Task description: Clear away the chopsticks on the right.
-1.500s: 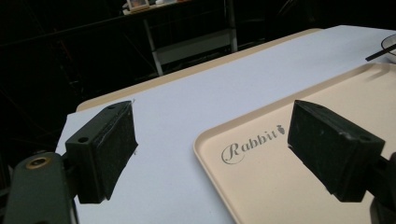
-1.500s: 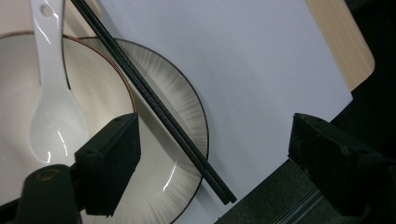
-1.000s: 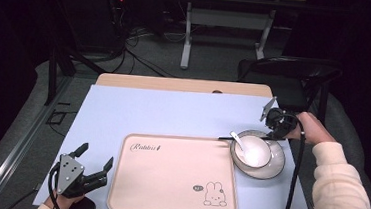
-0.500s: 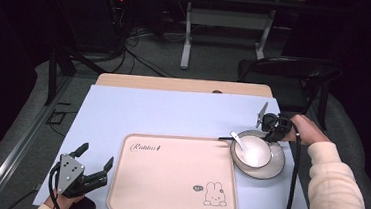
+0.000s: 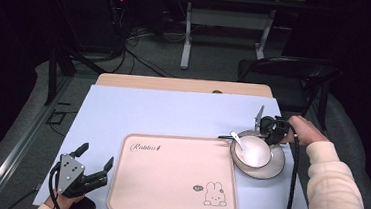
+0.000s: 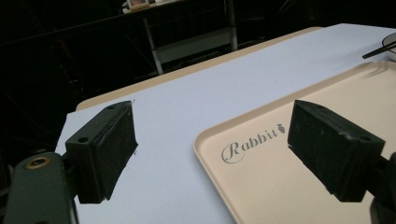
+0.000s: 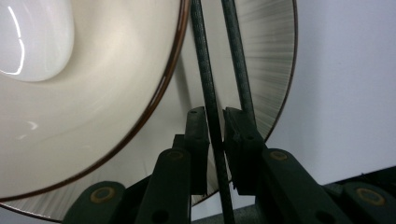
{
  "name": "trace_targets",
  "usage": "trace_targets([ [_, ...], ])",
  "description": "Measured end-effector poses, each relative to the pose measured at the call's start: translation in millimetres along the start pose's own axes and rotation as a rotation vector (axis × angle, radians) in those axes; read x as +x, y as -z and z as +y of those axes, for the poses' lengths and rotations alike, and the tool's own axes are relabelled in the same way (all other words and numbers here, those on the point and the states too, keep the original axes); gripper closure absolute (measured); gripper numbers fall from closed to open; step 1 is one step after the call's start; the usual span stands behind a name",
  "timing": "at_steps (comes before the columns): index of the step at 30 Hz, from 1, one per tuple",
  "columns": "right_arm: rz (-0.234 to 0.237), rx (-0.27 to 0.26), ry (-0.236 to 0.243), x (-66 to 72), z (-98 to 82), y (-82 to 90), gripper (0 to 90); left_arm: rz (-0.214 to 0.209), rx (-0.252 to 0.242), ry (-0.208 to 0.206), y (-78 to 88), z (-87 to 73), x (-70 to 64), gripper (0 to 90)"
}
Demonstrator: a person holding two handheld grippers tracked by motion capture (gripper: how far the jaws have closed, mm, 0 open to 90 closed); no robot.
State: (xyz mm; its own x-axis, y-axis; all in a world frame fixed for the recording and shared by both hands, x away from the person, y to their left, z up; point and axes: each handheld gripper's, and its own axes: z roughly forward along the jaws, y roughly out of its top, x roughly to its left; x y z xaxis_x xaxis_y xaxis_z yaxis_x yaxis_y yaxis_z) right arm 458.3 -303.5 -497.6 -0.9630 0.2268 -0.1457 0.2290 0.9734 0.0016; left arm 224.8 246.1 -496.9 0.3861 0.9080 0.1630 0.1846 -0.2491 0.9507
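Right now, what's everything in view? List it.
Pale sheet: 1, white-blue, covering the wooden table.
Plastic tray with rabbit print: 1, beige-pink, front centre.
Ribbed plate: 1, grey with a brown rim, right of the tray.
Ceramic bowl: 1, cream, on the plate.
Ceramic spoon: 1, white, in the bowl.
Dark chopsticks: 2, black, across the plate.
Metal chair: 1, black, behind the table.
Left gripper: open, front left, holding nothing.
Right gripper: jaws have just been closing, one dark chopstick pinched between them.
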Motion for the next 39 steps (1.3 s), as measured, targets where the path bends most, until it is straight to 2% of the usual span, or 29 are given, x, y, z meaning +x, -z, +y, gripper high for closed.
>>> trace_targets([
  [4, 0.013, -0.012, -0.003, 0.0, 0.5, -3.7, 81.1, 0.001, 0.0, 0.001, -0.3, 0.0, 0.0, 15.3],
  [11, 0.024, -0.022, 0.027, -1.6, 2.0, -4.9, 84.1, 0.001, 0.0, 0.001, -0.2, 0.0, -0.1, 15.3],
  [14, 0.023, -0.025, 0.031, -1.8, 1.9, -5.0, 84.5, 0.002, 0.0, 0.001, -0.2, 0.0, -0.1, 15.3],
  [15, 0.023, -0.023, 0.019, -1.4, 1.4, -4.6, 84.6, 0.002, 0.0, 0.001, -0.3, 0.0, 0.0, 15.3],
  [16, 0.021, -0.039, 0.035, -3.0, 0.6, -5.3, 84.7, 0.002, 0.0, 0.001, -0.2, 0.0, 0.0, 15.3],
  [22, 0.033, -0.048, 0.027, -2.1, -1.0, -4.8, 85.0, 0.001, 0.0, 0.001, -0.1, 0.0, 0.0, 15.3],
  [25, 0.023, -0.078, 0.023, -0.7, -2.1, 1.8, 85.1, 0.001, 0.0, 0.0, -0.2, 0.0, 0.1, 15.3],
  [29, -0.002, -0.089, 0.02, 1.9, -2.0, 9.4, 85.1, 0.001, 0.0, 0.0, -0.2, 0.0, 0.0, 15.3],
  [32, -0.042, -0.096, 0.019, 2.3, -2.1, 20.5, 85.1, 0.001, -0.001, 0.001, -0.3, 0.0, -0.2, 15.3],
  [35, -0.06, -0.118, 0.006, 1.5, -2.8, 31.3, 85.1, 0.001, -0.002, 0.001, -0.3, 0.0, -0.2, 15.3],
  [39, -0.075, -0.121, -0.016, 2.7, -3.0, 41.9, 85.1, 0.001, -0.001, 0.001, -0.2, 0.0, -0.2, 15.3],
])
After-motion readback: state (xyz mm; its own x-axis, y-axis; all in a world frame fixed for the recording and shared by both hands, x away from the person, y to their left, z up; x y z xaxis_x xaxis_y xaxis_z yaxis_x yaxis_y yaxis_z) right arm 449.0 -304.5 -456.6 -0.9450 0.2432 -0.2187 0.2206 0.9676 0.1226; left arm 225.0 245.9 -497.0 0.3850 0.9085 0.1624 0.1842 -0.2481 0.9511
